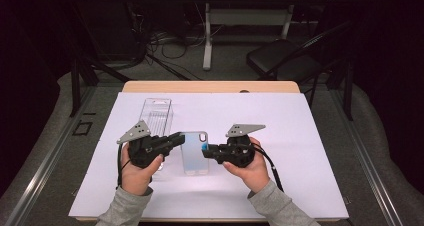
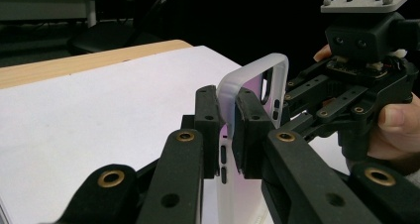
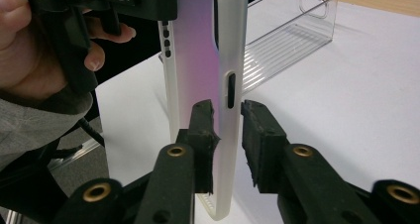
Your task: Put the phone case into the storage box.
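A clear phone case (image 1: 194, 153) with a frosted rim is held just over the white sheet between my two grippers. My left gripper (image 1: 179, 137) is shut on the case's left long edge; in the left gripper view its pads (image 2: 247, 125) pinch the rim near the camera cut-out corner of the case (image 2: 257, 73). My right gripper (image 1: 205, 150) comes in from the opposite side. In the right gripper view its jaws flank the case's rim (image 3: 230, 55) by the side-button slot, with the right pad (image 3: 255, 135) just off the plastic, so the right gripper (image 3: 228, 130) is open.
A clear plastic bin (image 1: 157, 116) lies on the white sheet (image 1: 280, 136) behind my left hand, also seen as the bin (image 3: 292, 35) in the right gripper view. The wooden table edge (image 1: 210, 86) runs along the back. A black chair (image 1: 280, 56) stands beyond.
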`<action>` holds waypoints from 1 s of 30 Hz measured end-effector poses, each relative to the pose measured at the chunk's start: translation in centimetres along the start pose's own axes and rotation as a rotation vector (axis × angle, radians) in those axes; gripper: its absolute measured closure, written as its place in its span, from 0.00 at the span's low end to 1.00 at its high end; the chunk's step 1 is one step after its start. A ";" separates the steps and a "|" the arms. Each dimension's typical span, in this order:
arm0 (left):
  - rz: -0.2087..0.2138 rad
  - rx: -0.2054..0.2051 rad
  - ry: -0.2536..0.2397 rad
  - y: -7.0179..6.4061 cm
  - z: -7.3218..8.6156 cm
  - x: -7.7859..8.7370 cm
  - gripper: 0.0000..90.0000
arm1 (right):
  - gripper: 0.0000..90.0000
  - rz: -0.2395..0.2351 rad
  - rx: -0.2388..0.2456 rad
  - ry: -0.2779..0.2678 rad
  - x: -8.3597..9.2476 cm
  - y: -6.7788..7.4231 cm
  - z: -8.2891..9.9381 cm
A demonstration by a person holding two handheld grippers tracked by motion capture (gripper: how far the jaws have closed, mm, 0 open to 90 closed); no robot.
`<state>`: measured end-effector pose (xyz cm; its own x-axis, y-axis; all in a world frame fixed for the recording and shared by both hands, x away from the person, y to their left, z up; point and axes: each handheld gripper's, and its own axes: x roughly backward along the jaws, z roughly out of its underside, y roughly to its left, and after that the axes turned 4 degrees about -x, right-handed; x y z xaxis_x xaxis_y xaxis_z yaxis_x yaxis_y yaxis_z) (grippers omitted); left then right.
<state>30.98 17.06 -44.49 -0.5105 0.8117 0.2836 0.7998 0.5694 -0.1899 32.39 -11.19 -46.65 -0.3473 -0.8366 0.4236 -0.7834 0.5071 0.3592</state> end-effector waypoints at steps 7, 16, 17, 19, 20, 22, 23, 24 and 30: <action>-0.003 0.007 -0.006 0.3 0.1 0.1 0.92 | 0.73 -0.007 -0.006 -0.013 0.1 0.0 -0.1; -0.020 0.017 -0.015 0.6 0.1 0.4 0.92 | 0.60 -0.005 0.007 -0.028 0.0 0.0 -0.1; -0.023 0.019 -0.016 0.7 0.1 0.4 0.92 | 0.59 -0.004 0.009 -0.029 0.0 0.0 -0.1; -0.024 0.017 -0.016 0.8 0.1 0.5 0.92 | 0.57 0.000 0.016 -0.033 -0.1 0.0 -0.1; -0.025 0.020 -0.021 0.8 0.1 0.5 0.92 | 0.56 0.006 0.024 -0.039 -0.1 0.0 -0.1; -0.027 0.022 -0.022 0.8 0.1 0.6 0.92 | 0.54 0.017 0.035 -0.041 -0.1 0.0 -0.1; -0.028 0.021 -0.020 0.9 0.1 0.6 0.92 | 0.53 0.020 0.041 -0.046 -0.1 0.0 -0.1; -0.030 0.024 -0.025 0.9 0.1 0.7 0.92 | 0.53 0.022 0.043 -0.053 -0.1 -0.1 -0.1; -0.040 0.021 -0.030 1.1 0.0 1.0 0.92 | 0.57 0.030 0.060 -0.074 0.2 -0.1 -0.3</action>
<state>31.36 18.48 -44.39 -0.5517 0.7913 0.2634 0.7716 0.6042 -0.1990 32.60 -11.33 -46.40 -0.4067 -0.8351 0.3703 -0.8005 0.5211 0.2960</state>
